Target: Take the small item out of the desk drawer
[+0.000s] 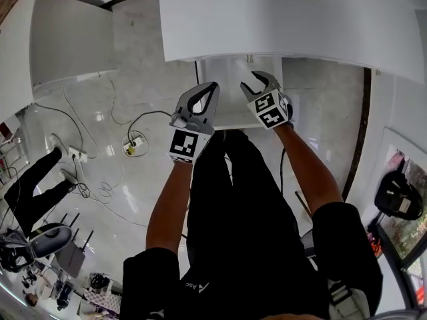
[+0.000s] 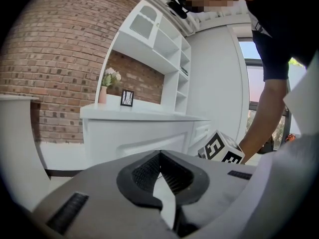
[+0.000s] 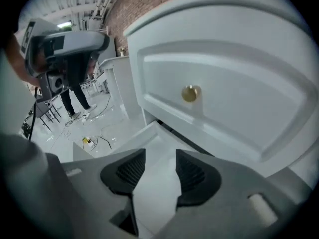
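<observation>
Under the white desk top (image 1: 287,19) a white drawer (image 1: 230,115) stands pulled out toward me. My right gripper (image 1: 255,82) hovers over it, jaws open with nothing between them. In the right gripper view (image 3: 160,156) a curved white drawer front with a brass knob (image 3: 191,93) fills the upper right, and a white open compartment (image 3: 149,141) shows between the pads. I see no small item in any view. My left gripper (image 1: 213,85) hangs just left of the right one, shut and holding nothing; its tips (image 2: 159,156) meet, pointing away toward the room.
Cables and a yellow power strip (image 1: 133,145) lie on the glossy floor at left. Another person's legs (image 1: 33,179) and a chair base (image 1: 47,239) are at far left. A white shelf unit (image 2: 149,49) with a vase (image 2: 103,91) stands against a brick wall.
</observation>
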`<state>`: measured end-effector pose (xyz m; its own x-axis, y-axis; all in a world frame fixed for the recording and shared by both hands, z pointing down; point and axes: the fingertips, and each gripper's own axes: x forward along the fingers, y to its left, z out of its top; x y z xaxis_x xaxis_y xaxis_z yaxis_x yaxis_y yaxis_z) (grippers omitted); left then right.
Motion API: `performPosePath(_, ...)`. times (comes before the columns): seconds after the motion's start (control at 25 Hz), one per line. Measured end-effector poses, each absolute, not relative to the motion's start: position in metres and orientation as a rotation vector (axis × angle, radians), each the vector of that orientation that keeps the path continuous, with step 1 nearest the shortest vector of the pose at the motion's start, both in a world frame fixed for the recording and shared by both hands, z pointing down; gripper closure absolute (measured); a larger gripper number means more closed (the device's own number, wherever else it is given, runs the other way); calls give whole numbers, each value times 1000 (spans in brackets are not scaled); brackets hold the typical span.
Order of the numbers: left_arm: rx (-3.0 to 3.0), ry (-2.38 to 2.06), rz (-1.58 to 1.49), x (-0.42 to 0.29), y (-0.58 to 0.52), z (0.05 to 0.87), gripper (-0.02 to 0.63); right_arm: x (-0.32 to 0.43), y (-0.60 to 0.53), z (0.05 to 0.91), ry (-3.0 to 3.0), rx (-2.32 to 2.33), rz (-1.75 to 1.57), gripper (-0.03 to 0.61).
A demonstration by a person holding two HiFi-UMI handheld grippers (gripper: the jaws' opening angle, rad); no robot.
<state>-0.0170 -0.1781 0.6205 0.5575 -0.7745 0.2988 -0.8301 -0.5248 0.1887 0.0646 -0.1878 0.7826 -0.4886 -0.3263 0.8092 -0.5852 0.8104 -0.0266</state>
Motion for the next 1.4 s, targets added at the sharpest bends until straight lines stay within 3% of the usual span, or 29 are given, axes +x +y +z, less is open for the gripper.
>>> performPosePath(0.6, 2463, -1241, 339, -24, -194, 732, 616, 66, -234, 962, -1949, 626, 385, 373)
performPosePath(0.96, 2441, -1233, 349, -26, -199, 754, 616, 70, -255, 997, -1897, 651, 395, 365)
performPosePath(1.16, 2420, -1227, 355, -35, -192, 755, 615, 70, -249, 999, -1871, 626, 442, 400)
performPosePath(1.4, 2426, -1201, 337, -35, -180, 728, 616, 52, -223, 936, -1984, 587, 485, 402)
